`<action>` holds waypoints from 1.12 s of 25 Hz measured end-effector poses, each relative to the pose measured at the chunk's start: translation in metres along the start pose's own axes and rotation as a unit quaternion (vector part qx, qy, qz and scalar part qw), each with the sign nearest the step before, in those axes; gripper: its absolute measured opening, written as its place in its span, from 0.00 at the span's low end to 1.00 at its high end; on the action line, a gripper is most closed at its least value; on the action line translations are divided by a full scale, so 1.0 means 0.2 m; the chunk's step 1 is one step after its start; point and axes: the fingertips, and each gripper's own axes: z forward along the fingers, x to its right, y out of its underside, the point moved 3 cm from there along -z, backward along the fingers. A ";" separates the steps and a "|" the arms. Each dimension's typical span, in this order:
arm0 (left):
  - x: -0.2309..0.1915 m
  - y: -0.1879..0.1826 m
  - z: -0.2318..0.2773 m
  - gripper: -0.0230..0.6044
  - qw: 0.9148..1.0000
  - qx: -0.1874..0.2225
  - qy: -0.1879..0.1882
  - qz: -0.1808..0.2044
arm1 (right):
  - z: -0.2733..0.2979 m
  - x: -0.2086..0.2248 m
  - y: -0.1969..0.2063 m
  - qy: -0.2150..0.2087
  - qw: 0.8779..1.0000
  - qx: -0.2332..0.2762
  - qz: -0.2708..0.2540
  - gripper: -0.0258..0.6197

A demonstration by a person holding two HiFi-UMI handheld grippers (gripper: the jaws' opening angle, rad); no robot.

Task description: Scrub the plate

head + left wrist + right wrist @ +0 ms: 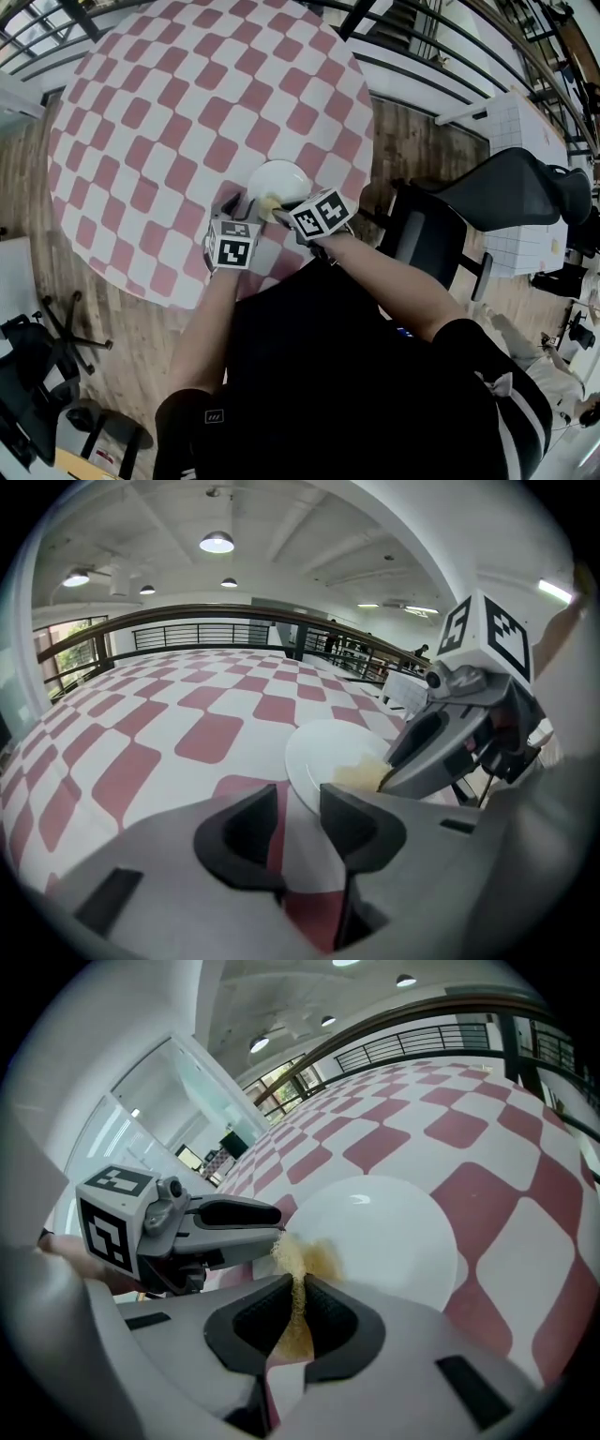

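Right gripper (298, 1283) jaws were pressed onto a yellow sponge (304, 1258) at the white plate (384, 1232).
The sponge lay against the plate's near rim. The left gripper (298, 797) jaws stood apart, with only the pink-and-white checked tablecloth (225, 733) showing between them. One jaw tip sat just beside the plate's near rim, close to the sponge. The plate lay flat on the round table (187, 112), and both grippers met at the plate's near side.
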 end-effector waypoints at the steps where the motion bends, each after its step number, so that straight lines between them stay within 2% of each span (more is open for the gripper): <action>1: 0.00 0.00 0.00 0.27 1.000 -0.001 0.000 0.004 | -0.01 0.02 0.00 -0.001 1.000 -0.001 0.005 0.11; 7: -0.01 0.00 0.00 0.28 1.000 0.004 0.004 -0.001 | -0.10 0.16 -0.01 0.007 1.000 0.006 0.021 0.11; 13: -0.01 0.01 0.00 0.28 1.000 0.012 0.010 -0.008 | -0.21 0.35 -0.13 0.055 0.998 0.029 0.016 0.11; 17: -0.01 0.01 0.01 0.28 1.000 0.017 0.013 -0.016 | -0.26 0.39 -0.28 0.120 0.991 0.061 -0.023 0.10; 18: -0.01 0.01 0.02 0.27 0.999 0.020 0.015 -0.021 | -0.27 0.37 -0.32 0.121 0.990 0.072 -0.029 0.10; 19: -0.01 0.01 0.02 0.27 0.999 0.022 0.016 -0.025 | -0.26 0.32 -0.34 0.109 0.990 0.078 -0.033 0.10; 21: -0.01 0.00 0.01 0.26 0.999 0.021 0.020 -0.029 | -0.20 0.18 -0.34 0.057 0.995 0.068 -0.045 0.10; 24: 0.00 0.00 0.01 0.25 0.999 0.025 0.016 -0.029 | -0.03 -0.01 -0.21 -0.005 0.997 0.003 -0.073 0.10; 26: 0.01 0.00 0.01 0.23 0.999 0.029 0.012 -0.030 | 0.05 -0.04 -0.15 -0.008 0.997 -0.022 -0.078 0.10; 28: 0.02 0.01 0.01 0.22 0.999 0.027 0.012 -0.030 | 0.09 -0.03 -0.17 0.006 0.997 -0.021 -0.078 0.10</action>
